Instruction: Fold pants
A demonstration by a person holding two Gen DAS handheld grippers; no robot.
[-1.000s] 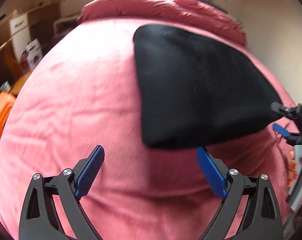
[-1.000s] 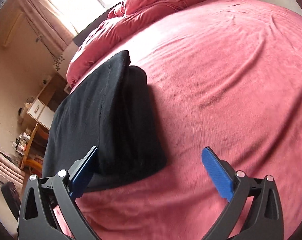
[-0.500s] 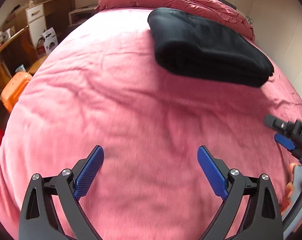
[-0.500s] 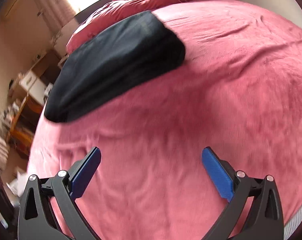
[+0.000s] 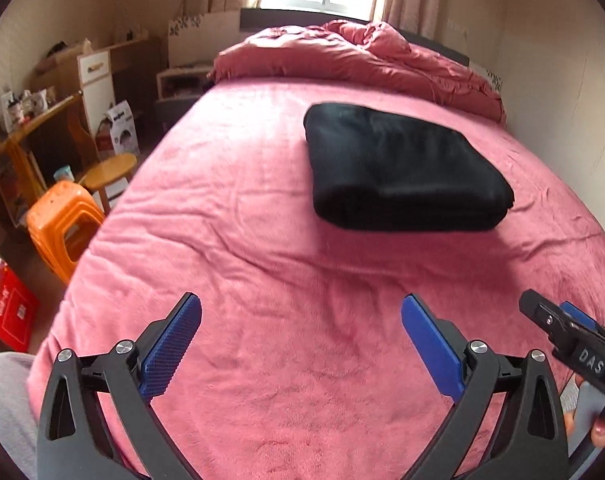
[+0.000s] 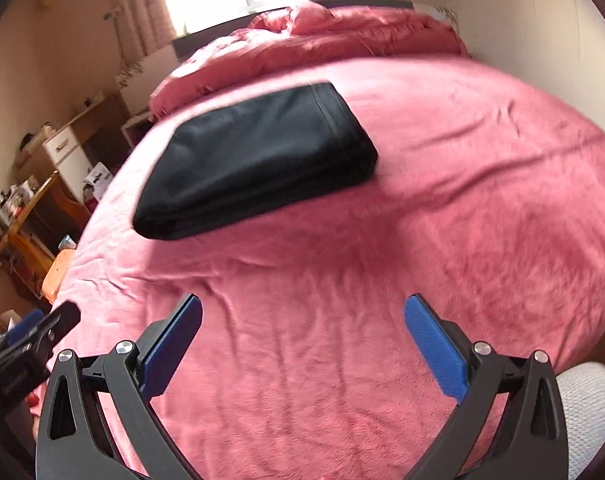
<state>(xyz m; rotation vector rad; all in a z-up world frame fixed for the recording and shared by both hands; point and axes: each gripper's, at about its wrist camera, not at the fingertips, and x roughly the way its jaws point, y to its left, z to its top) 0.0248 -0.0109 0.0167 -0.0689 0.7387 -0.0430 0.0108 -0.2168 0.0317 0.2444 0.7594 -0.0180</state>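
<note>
The black pants are lying folded in a compact stack on the pink bedspread, well ahead of both claws, while the left gripper and right gripper are hanging spread wide with nothing between their fingers. Little seems to be going wrong; the likeliest risk is a claw dipping forward, snagging the soft stack's edge and undoing the layers.
</note>
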